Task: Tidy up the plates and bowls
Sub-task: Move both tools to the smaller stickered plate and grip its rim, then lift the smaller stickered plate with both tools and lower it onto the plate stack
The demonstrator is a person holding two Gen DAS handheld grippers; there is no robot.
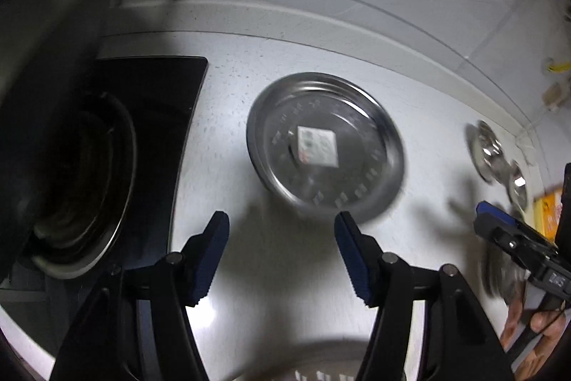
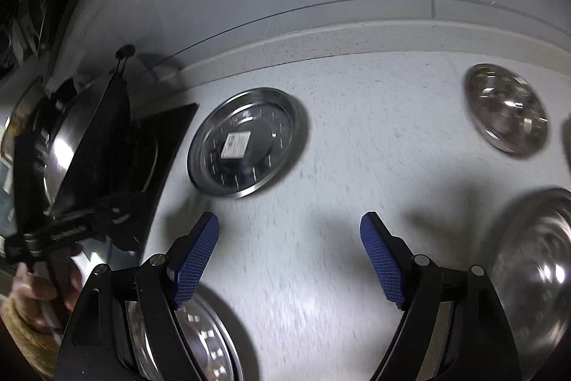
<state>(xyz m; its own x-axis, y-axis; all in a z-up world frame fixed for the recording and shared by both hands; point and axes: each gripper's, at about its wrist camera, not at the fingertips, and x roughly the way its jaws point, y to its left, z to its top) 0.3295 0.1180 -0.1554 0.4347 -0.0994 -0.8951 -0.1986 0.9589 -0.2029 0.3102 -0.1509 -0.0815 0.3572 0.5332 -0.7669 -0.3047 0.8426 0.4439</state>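
Where fingers (image 1: pixel 219 231) gape, plate (image 1: pixel 326 145) beyond

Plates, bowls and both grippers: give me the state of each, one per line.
Left gripper: jaws open, holding nothing.
Right gripper: jaws open, holding nothing.
Labelled plate: flat on the counter, upright, a white sticker inside, untouched.
Small bowl: on the counter near the back edge, apart from the plate.
Large bowl: on the counter at the right, blurred.
Near plate: lies partly under the right gripper, at the bottom edge.
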